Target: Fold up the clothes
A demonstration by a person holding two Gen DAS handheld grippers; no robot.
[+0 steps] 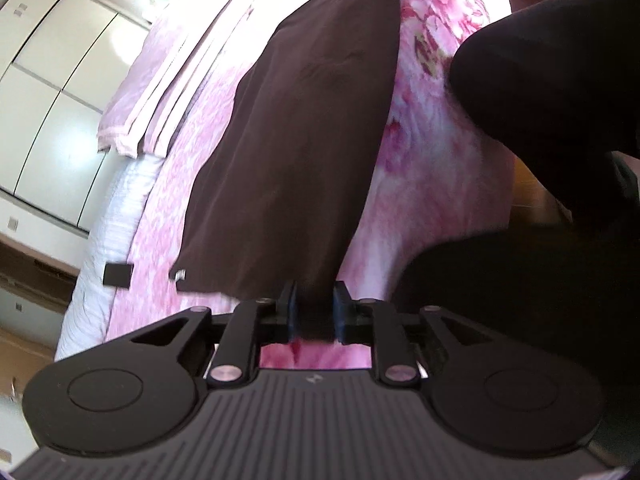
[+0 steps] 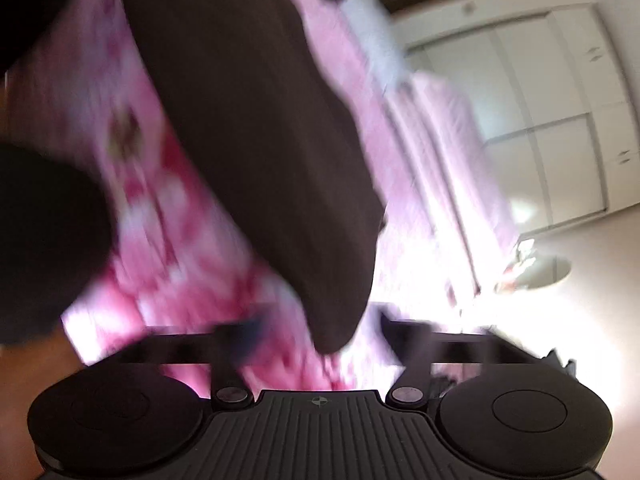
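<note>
A dark brown garment (image 1: 304, 140) lies lengthwise on a bed with a pink floral cover (image 1: 432, 160). My left gripper (image 1: 315, 312) is at the garment's near edge. Its blue pads stand a narrow gap apart, and a bunch of the brown cloth sits between them. In the blurred right wrist view the same garment (image 2: 248, 120) runs away from me, and its near corner droops between the fingers of my right gripper (image 2: 316, 328). That gripper stands wide open, and neither finger touches the cloth.
A folded pink striped blanket (image 1: 172, 92) lies beside the garment, towards the white wardrobe (image 1: 48, 100). A person's dark-clothed limbs (image 1: 540, 80) crowd the other side. A small black tag (image 1: 118, 275) sits at the bed's edge.
</note>
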